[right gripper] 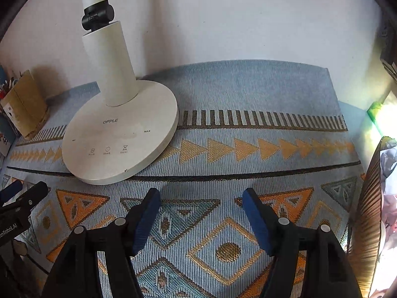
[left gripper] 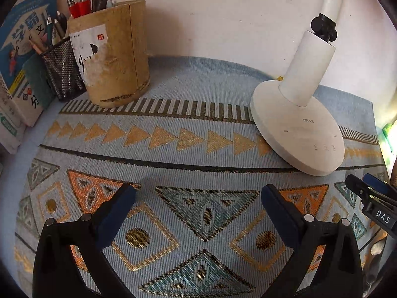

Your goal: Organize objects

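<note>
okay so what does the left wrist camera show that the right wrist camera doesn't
Only the left wrist view shows the black mesh pen cup and the books standing at the far left, plus the pens clearly.

Only the right wrist view shows the striped object at the right edge and the lamp's MAX marking.

Both show the white desk lamp, the tan cylindrical holder, the patterned cloth, and the open, empty left gripper and right gripper.

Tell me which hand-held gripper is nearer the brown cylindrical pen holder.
Left. The left hand-held gripper hovers open right of the brown cylindrical pen holder; the right hand-held gripper is beyond the white lamp base.
</note>
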Action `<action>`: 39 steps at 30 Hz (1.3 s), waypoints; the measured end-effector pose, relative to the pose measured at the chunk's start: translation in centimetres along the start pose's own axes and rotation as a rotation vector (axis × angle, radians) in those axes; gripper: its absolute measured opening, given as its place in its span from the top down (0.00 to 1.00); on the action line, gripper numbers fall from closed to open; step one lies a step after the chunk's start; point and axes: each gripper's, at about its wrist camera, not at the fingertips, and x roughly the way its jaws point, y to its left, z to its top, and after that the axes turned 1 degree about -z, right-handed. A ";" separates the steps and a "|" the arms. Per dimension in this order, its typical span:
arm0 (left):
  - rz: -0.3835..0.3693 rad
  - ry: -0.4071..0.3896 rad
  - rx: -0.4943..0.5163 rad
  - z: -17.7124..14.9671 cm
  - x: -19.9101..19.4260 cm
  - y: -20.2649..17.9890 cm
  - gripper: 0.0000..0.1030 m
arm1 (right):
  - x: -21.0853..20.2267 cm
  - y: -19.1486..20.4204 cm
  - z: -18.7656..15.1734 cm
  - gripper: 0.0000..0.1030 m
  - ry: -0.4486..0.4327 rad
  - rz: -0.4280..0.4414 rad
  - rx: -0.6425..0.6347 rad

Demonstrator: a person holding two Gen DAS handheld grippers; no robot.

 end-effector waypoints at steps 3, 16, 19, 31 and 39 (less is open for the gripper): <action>0.033 0.011 0.025 0.1 0.2 -0.5 0.01 | 0.1 -0.4 0.0 0.25 -0.003 -0.004 0.000; 0.031 0.002 0.068 0.0 0.1 -0.8 0.00 | 1.0 -0.7 0.0 0.00 -0.011 0.016 0.000; 0.037 0.003 0.072 0.0 0.0 -0.9 0.00 | 1.4 -0.5 -0.1 0.00 -0.026 0.010 0.005; 0.025 0.002 0.078 0.4 0.0 -0.9 0.00 | 1.8 -0.5 0.1 0.00 -0.027 0.009 0.005; 0.026 0.002 0.079 0.4 -0.1 -0.9 0.00 | 1.7 -0.4 -0.1 0.00 -0.027 0.009 0.005</action>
